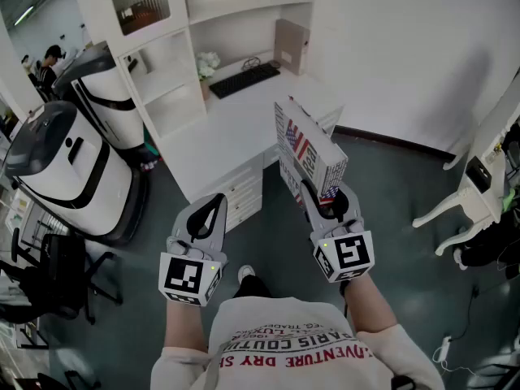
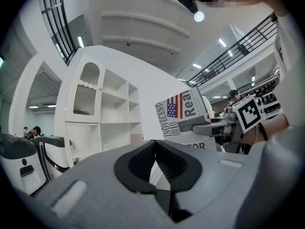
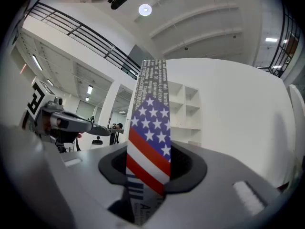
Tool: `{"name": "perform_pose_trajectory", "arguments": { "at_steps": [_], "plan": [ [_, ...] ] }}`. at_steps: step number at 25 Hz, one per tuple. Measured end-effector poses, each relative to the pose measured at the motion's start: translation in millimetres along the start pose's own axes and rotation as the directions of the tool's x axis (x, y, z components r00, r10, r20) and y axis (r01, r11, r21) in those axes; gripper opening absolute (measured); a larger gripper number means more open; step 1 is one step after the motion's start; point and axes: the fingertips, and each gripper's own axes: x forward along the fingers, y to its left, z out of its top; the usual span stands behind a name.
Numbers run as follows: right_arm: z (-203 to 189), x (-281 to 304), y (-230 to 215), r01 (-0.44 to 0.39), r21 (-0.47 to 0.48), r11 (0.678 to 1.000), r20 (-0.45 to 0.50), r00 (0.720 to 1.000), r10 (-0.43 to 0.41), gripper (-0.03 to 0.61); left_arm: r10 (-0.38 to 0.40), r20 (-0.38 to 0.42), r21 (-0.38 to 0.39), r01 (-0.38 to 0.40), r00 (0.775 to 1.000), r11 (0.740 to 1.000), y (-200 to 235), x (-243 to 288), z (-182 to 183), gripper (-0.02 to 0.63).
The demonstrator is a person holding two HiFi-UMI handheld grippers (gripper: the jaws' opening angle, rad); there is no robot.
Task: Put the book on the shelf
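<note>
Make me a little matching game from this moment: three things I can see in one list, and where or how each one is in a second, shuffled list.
Things:
1. book
2. left gripper
3. keyboard

Places or states:
A. lying at the back of the white desk
B. up in the air, clamped in the right gripper
C. jaws together, holding nothing

Pairs: 1-B, 2-C, 3-A.

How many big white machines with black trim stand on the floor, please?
2. One machine stands just left of the shelf unit; the other machine stands nearer, beside an office chair. More could be hidden off-frame.
</note>
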Motion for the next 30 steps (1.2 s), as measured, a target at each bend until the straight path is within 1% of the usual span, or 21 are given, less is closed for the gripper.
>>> {"name": "perform_pose_trajectory", "arguments": {
  "at_steps": [9,14,20,25,30],
  "plan": [
    [-6,-1,0,0.006,0.016,1.000,-0.011,1.000,-0.006,0.150,-0.009,-0.020,-0.023,0.009,1.000,1.000,4,4,-9,0.006],
    [-11,-7,-11,0.018,0.021,1.000,-0.013,1.000,-0.018,0.152,-0.020,-0.036,-0.038,0.018,0.999,0.999,-6,12,-15,0.006],
    [-18,7,-18,0.028,0.041,0.999,-0.003,1.000,-0.028,0.152,-0.020,-0.056,-0.037,0.018,0.998,0.999,4,20,-30,0.006],
    [-26,40,-52,0.024,0.062,0.998,-0.007,1.000,-0.024,0.152,-0.012,-0.081,-0.044,0.008,0.997,0.999,16,64,-35,0.006],
    [-32,95,-83,0.019,0.051,0.999,0.002,1.000,-0.019,0.152,-0.010,-0.085,-0.046,0.006,0.996,0.999,43,120,-42,0.006]
  ]
}}
